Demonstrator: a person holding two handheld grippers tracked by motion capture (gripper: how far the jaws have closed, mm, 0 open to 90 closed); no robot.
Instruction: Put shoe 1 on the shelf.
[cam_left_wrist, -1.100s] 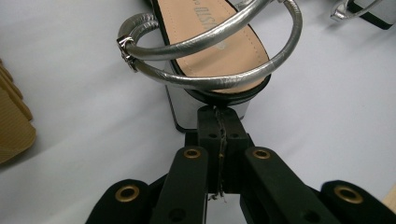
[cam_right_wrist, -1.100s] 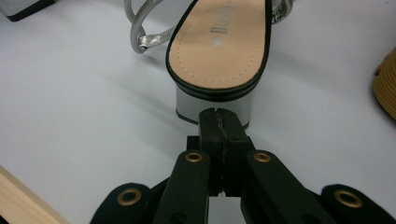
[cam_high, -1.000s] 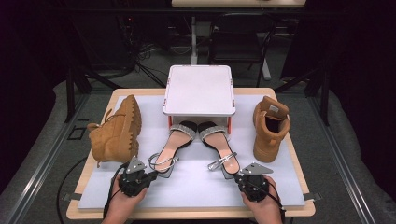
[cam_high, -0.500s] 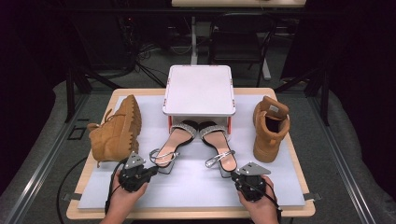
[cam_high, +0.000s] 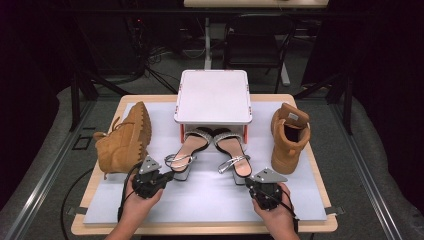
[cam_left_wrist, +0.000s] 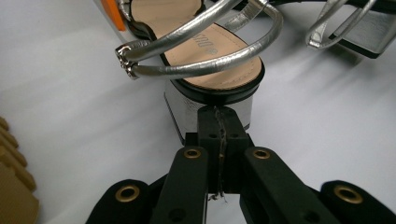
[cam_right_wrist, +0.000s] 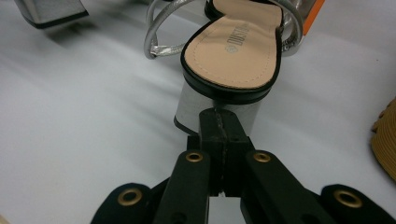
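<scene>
Two silver strappy sandals lie with their toes under a white raised shelf (cam_high: 214, 97). My left gripper (cam_high: 170, 176) is shut with nothing held. Its tips rest against the silver block heel of the left sandal (cam_high: 186, 151), whose tan insole (cam_left_wrist: 212, 70) sits just above the closed jaws (cam_left_wrist: 219, 116). My right gripper (cam_high: 249, 185) is also shut with nothing held. It sits the same way against the block heel of the right sandal (cam_high: 231, 150), with that sandal's insole (cam_right_wrist: 233, 46) just past its tips (cam_right_wrist: 219, 119).
A tan boot (cam_high: 125, 140) lies on its side at the left, close to my left hand. A second tan boot (cam_high: 289, 137) stands upright at the right. All rest on a pale mat (cam_high: 210, 200) over a wooden table.
Both hands have crept slightly forward, and the sandals have slid a little farther toward the shelf. The jaws have stayed shut.
</scene>
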